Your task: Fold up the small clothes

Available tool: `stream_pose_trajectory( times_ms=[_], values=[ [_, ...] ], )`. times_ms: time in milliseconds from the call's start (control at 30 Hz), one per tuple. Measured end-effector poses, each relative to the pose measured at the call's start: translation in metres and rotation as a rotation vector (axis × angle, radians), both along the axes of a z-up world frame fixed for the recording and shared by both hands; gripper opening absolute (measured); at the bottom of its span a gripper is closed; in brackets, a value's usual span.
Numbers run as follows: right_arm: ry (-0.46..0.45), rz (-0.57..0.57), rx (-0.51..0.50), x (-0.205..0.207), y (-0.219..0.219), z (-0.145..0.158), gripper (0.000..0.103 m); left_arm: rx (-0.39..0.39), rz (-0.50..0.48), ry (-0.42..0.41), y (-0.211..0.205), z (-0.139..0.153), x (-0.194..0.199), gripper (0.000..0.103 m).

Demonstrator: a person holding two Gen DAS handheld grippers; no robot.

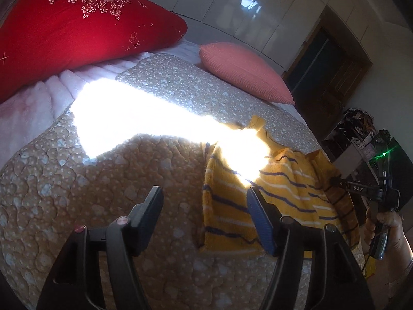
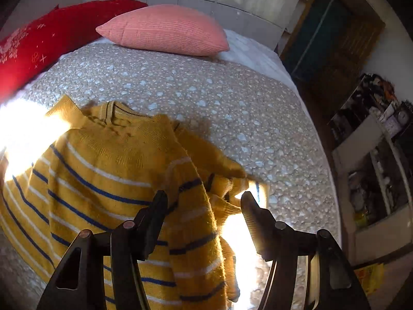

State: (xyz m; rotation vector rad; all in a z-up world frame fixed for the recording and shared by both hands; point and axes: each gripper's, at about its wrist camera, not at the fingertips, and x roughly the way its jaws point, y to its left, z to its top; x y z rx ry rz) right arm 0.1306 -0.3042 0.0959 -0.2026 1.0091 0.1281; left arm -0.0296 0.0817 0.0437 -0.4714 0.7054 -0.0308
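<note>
We have the yellow striped sweater [image 2: 103, 170] lying on the quilt [image 2: 206, 98], below the pink pillow [image 2: 165, 29], one sleeve folded over its front. Our left gripper [image 1: 204, 201] and right gripper [image 2: 204, 201] both gape, holding nothing; most folds remain, we judge.

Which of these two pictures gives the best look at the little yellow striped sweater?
The right wrist view: the sweater fills the foreground, showing neckline, stripes and a folded-over sleeve. The left wrist view shows it off to one side, partly washed out by sun glare and hidden behind a gripper finger.
</note>
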Motion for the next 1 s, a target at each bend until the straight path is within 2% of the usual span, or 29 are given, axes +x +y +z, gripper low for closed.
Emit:
stream_pose_trajectory(
  times_ms=[33, 67, 133, 233, 300, 333, 400, 467, 567, 633, 667, 700, 733, 833, 867, 900, 933, 1000],
  values=[
    [0.044, -0.006, 0.058, 0.008, -0.004, -0.004, 0.019, 0.008, 0.005, 0.005, -0.002, -0.002, 0.000, 0.066],
    [0.056, -0.022, 0.061, 0.013, -0.006, -0.008, 0.006, 0.015, 0.009, 0.012, -0.002, -0.004, 0.001, 0.066],
    [0.024, -0.106, 0.012, 0.022, -0.018, -0.012, 0.003, 0.013, 0.009, 0.026, -0.002, -0.007, 0.003, 0.066],
    [0.016, -0.317, 0.067, 0.037, -0.066, -0.014, 0.003, -0.033, -0.002, 0.043, 0.002, -0.012, 0.007, 0.066],
    [0.026, -0.456, -0.007, 0.040, -0.093, -0.021, 0.004, -0.068, -0.011, 0.063, 0.006, -0.017, 0.010, 0.066],
    [0.055, -0.493, -0.017, 0.041, -0.104, -0.026, 0.008, -0.080, -0.010, 0.073, 0.008, -0.020, 0.012, 0.066],
    [0.083, -0.524, 0.109, 0.032, -0.128, -0.028, 0.008, -0.089, -0.001, 0.080, 0.011, -0.022, 0.012, 0.066],
    [0.041, -0.517, 0.219, 0.007, -0.143, -0.018, 0.008, -0.087, 0.006, 0.072, 0.012, -0.020, 0.012, 0.066],
    [-0.008, -0.385, 0.286, -0.042, -0.140, 0.002, 0.018, -0.084, 0.003, 0.067, 0.011, -0.019, 0.011, 0.066],
    [-0.040, -0.296, 0.296, -0.077, -0.130, 0.013, 0.044, -0.076, -0.001, 0.070, 0.009, -0.020, 0.012, 0.066],
    [-0.062, -0.262, 0.293, -0.092, -0.124, 0.016, 0.051, -0.071, -0.004, 0.070, 0.007, -0.020, 0.012, 0.066],
    [-0.081, -0.232, 0.287, -0.107, -0.119, 0.017, 0.062, -0.064, -0.006, 0.069, 0.006, -0.020, 0.012, 0.066],
    [-0.089, -0.211, 0.276, -0.118, -0.114, 0.016, 0.067, -0.056, -0.007, 0.067, 0.004, -0.020, 0.012, 0.066],
    [-0.048, -0.161, 0.244, -0.139, -0.097, -0.008, 0.067, -0.022, 0.001, 0.067, 0.000, -0.022, 0.011, 0.066],
    [-0.022, -0.162, 0.228, -0.141, -0.093, -0.019, 0.065, -0.011, 0.004, 0.069, -0.002, -0.023, 0.011, 0.066],
    [0.003, -0.165, 0.213, -0.145, -0.090, -0.030, 0.041, -0.002, 0.005, 0.072, -0.003, -0.025, 0.011, 0.066],
    [0.040, -0.154, 0.219, -0.144, -0.089, -0.038, 0.005, 0.006, 0.005, 0.076, -0.003, -0.027, 0.011, 0.066],
    [0.023, -0.167, 0.224, -0.147, -0.101, -0.034, 0.005, 0.019, 0.012, 0.088, -0.004, -0.030, 0.012, 0.066]
  ],
)
